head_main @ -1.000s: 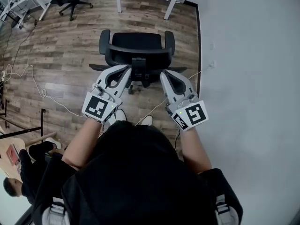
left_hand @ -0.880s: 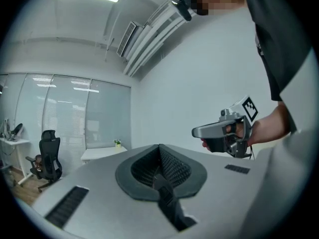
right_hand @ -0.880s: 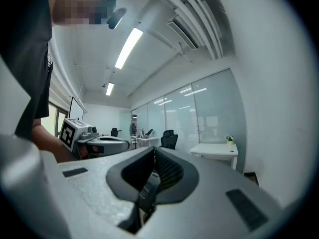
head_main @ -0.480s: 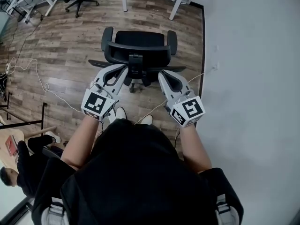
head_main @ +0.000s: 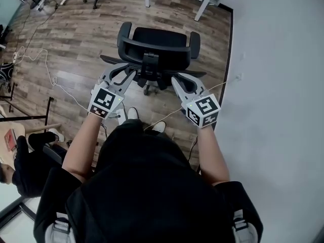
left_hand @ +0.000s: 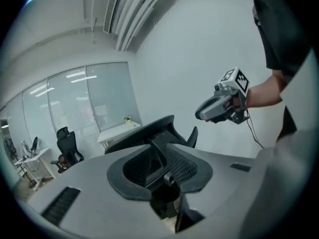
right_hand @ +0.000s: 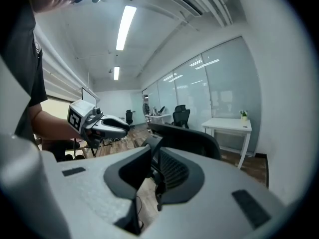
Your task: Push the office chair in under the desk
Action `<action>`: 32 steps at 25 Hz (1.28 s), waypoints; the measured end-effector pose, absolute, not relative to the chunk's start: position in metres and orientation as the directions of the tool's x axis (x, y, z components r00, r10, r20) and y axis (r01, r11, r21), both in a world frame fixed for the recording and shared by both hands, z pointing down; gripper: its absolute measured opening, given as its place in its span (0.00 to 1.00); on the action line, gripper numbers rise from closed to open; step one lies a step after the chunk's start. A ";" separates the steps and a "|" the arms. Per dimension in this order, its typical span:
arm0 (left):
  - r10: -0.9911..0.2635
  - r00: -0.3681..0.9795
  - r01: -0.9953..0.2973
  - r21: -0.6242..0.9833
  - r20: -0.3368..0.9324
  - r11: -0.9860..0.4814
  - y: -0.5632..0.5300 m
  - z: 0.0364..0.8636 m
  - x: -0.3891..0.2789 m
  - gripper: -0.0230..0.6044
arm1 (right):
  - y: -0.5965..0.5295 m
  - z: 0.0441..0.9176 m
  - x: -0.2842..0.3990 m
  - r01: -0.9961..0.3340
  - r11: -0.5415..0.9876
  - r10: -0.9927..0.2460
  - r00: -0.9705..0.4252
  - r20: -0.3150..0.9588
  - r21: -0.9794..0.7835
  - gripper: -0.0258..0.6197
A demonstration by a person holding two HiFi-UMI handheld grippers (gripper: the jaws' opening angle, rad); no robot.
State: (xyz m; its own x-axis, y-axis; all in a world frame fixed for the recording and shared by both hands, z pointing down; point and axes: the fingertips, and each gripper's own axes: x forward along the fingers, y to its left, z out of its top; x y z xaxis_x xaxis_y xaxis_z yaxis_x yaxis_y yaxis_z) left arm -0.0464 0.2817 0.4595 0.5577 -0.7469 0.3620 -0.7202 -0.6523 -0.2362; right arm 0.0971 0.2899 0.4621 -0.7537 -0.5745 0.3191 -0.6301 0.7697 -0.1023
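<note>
The left gripper [left_hand: 162,158] is holding its jaws apart, having just been opening, and nothing is sitting between the pads. Through the gap, the spine of the office chair [left_hand: 149,128] is showing beyond them. The right gripper [right_hand: 154,158] is showing a narrower slit, its jaws having just been opening too, and it is pinching nothing.

In the head view both grippers are pointing forward and slightly down at the rear of the chair's backrest, the left gripper [head_main: 123,74] at one side of the spine and the right gripper [head_main: 176,79] at the other. Whether their tips are touching it cannot be told.

The office chair [head_main: 154,42] is standing on the wood floor [head_main: 76,44] with its back to the person, facing the white desk [head_main: 207,1] and just short of it, beside the white wall [head_main: 278,85]. A cable [head_main: 50,80] is trailing across the boards.
</note>
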 end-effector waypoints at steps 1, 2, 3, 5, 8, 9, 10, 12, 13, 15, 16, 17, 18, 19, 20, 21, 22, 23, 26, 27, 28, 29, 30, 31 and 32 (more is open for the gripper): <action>-0.739 0.552 -0.712 -0.244 0.385 -0.659 0.278 0.466 -0.051 0.19 | 0.287 0.468 0.098 -0.633 0.768 -0.572 -0.746 0.340 -0.097 0.11; -0.731 0.548 -0.703 -0.250 0.407 -0.666 0.274 0.472 -0.056 0.22 | 0.283 0.474 0.099 -0.638 0.765 -0.572 -0.736 0.363 -0.089 0.11; -0.723 0.543 -0.694 -0.255 0.427 -0.673 0.270 0.477 -0.061 0.24 | 0.279 0.479 0.100 -0.644 0.761 -0.572 -0.724 0.385 -0.080 0.12; -0.710 0.532 -0.677 -0.271 0.461 -0.684 0.262 0.487 -0.072 0.26 | 0.271 0.489 0.102 -0.654 0.754 -0.572 -0.700 0.427 -0.062 0.13; -0.677 0.528 -0.633 -0.293 0.513 -0.716 0.253 0.506 -0.083 0.28 | 0.265 0.503 0.102 -0.662 0.748 -0.568 -0.672 0.475 -0.041 0.16; -0.663 0.529 -0.613 -0.302 0.530 -0.730 0.250 0.511 -0.085 0.29 | 0.264 0.507 0.101 -0.662 0.749 -0.566 -0.664 0.489 -0.033 0.17; -0.649 0.528 -0.590 -0.312 0.548 -0.744 0.248 0.516 -0.087 0.30 | 0.262 0.510 0.101 -0.661 0.750 -0.562 -0.655 0.505 -0.024 0.18; -0.620 0.524 -0.546 -0.329 0.583 -0.771 0.244 0.527 -0.090 0.32 | 0.257 0.518 0.100 -0.658 0.753 -0.553 -0.635 0.540 -0.002 0.22; -0.607 0.523 -0.524 -0.336 0.598 -0.783 0.242 0.532 -0.092 0.33 | 0.255 0.522 0.101 -0.656 0.755 -0.547 -0.623 0.559 0.008 0.25; -0.586 0.519 -0.480 -0.356 0.622 -0.802 0.240 0.542 -0.095 0.33 | 0.253 0.532 0.101 -0.647 0.762 -0.530 -0.598 0.601 0.028 0.29; -0.578 0.514 -0.456 -0.369 0.634 -0.810 0.239 0.547 -0.097 0.33 | 0.252 0.537 0.101 -0.640 0.767 -0.521 -0.584 0.623 0.041 0.30; -0.571 0.508 -0.434 -0.381 0.645 -0.817 0.238 0.551 -0.099 0.33 | 0.251 0.542 0.102 -0.631 0.774 -0.511 -0.569 0.644 0.056 0.31; -0.560 0.505 -0.412 -0.387 0.657 -0.825 0.237 0.556 -0.101 0.34 | 0.249 0.547 0.102 -0.621 0.781 -0.501 -0.553 0.666 0.072 0.32; -0.544 0.504 -0.391 -0.385 0.671 -0.836 0.235 0.560 -0.102 0.35 | 0.247 0.551 0.103 -0.609 0.789 -0.490 -0.537 0.687 0.087 0.33; -0.522 0.505 -0.368 -0.376 0.688 -0.851 0.234 0.564 -0.102 0.36 | 0.244 0.553 0.104 -0.595 0.798 -0.477 -0.521 0.707 0.100 0.33; -0.494 0.505 -0.342 -0.362 0.708 -0.867 0.234 0.568 -0.102 0.37 | 0.242 0.556 0.106 -0.578 0.808 -0.463 -0.507 0.727 0.112 0.33; -0.466 0.502 -0.312 -0.349 0.729 -0.883 0.235 0.573 -0.101 0.37 | 0.240 0.558 0.108 -0.557 0.821 -0.448 -0.492 0.747 0.125 0.34; -0.441 0.496 -0.283 -0.341 0.748 -0.897 0.236 0.578 -0.100 0.37 | 0.238 0.561 0.109 -0.533 0.835 -0.430 -0.475 0.767 0.138 0.34; -0.396 0.464 -0.204 -0.339 0.793 -0.918 0.238 0.592 -0.101 0.37 | 0.238 0.574 0.116 -0.429 0.883 -0.371 -0.388 0.844 0.191 0.34; -0.389 0.445 -0.177 -0.347 0.806 -0.921 0.237 0.596 -0.102 0.37 | 0.238 0.579 0.118 -0.383 0.898 -0.356 -0.347 0.868 0.215 0.34; -0.386 0.421 -0.146 -0.358 0.821 -0.922 0.235 0.600 -0.104 0.37 | 0.237 0.584 0.120 -0.338 0.911 -0.343 -0.307 0.888 0.235 0.34; -0.386 0.394 -0.112 -0.373 0.834 -0.921 0.233 0.604 -0.106 0.37 | 0.236 0.588 0.122 -0.296 0.922 -0.333 -0.272 0.903 0.251 0.34; -0.387 0.366 -0.078 -0.387 0.846 -0.919 0.231 0.609 -0.108 0.37 | 0.234 0.592 0.124 -0.262 0.929 -0.325 -0.243 0.914 0.261 0.34; -0.389 0.344 -0.048 -0.397 0.855 -0.916 0.229 0.613 -0.109 0.37 | 0.234 0.596 0.125 -0.234 0.934 -0.320 -0.219 0.922 0.269 0.34; -0.389 0.330 -0.027 -0.404 0.860 -0.915 0.229 0.618 -0.109 0.37 | 0.234 0.600 0.126 -0.210 0.938 -0.316 -0.198 0.928 0.275 0.34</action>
State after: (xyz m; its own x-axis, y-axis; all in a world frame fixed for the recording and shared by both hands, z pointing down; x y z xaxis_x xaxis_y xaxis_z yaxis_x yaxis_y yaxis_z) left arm -0.1094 0.2287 0.6175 0.3297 -0.3893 0.8601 -0.0272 -0.9146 -0.4035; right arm 0.1256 0.2337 0.6003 -0.1976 -0.3159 0.9280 -0.2096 0.9384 0.2748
